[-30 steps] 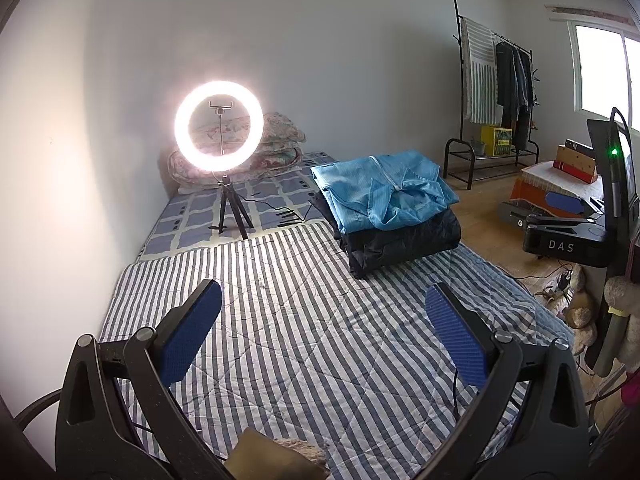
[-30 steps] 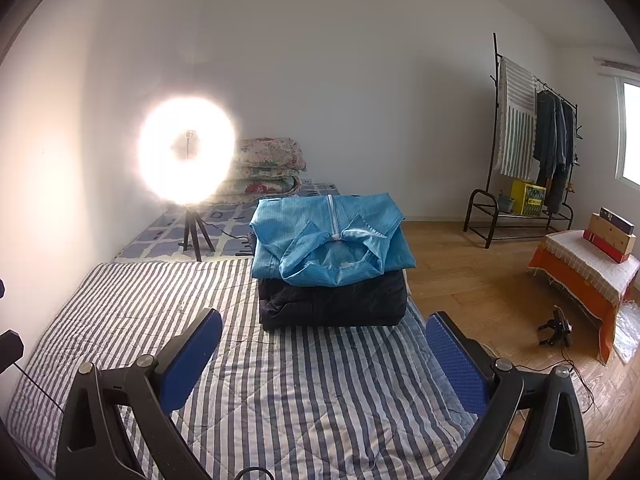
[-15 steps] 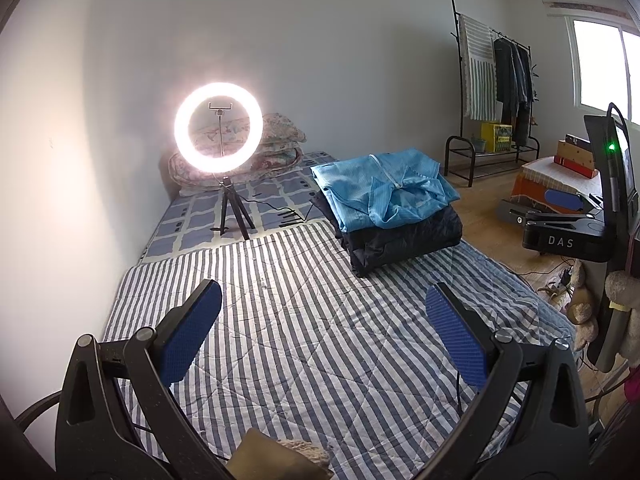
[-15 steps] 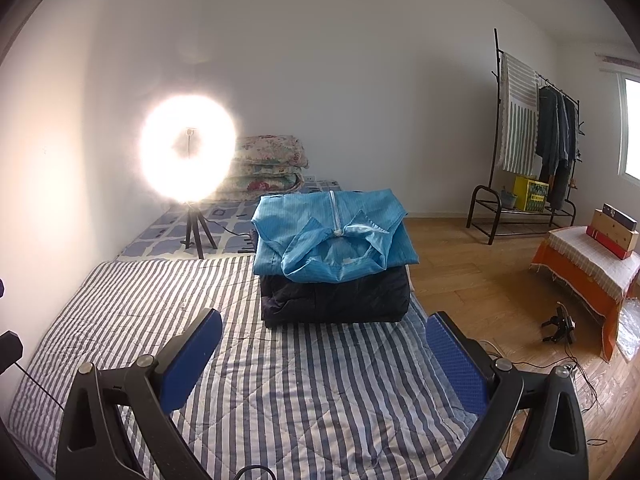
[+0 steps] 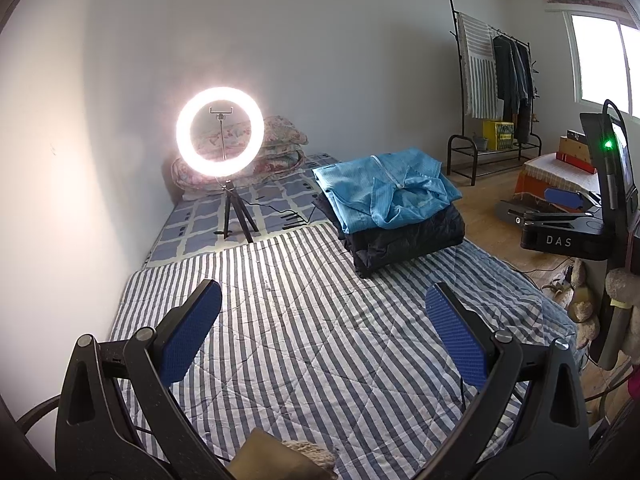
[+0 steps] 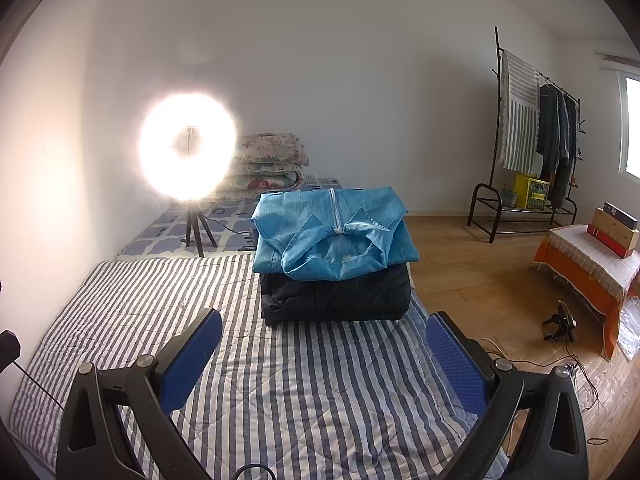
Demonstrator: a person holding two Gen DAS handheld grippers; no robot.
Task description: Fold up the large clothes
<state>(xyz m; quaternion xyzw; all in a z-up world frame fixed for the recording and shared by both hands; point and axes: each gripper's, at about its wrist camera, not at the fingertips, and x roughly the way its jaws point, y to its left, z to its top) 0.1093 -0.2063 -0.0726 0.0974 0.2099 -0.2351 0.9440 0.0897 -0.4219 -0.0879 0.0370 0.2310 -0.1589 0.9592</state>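
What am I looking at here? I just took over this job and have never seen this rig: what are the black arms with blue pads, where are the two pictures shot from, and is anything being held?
There is no robot. A person holds a pair of hand tongs in each hand, and each pair has a wide-angle camera looking forward along its two fingers. One picture is from the left tongs, the other from the right tongs. The black arms with blue pads at the bottom of each picture are the fingers.

Both tongs are open and hold nothing; they hang over a striped quilt. At its far end lies a folded blue garment stacked on a folded dark garment. Behind stand a lit ring light on a tripod and a pile of floral bedding. To the right is a clothes rack.
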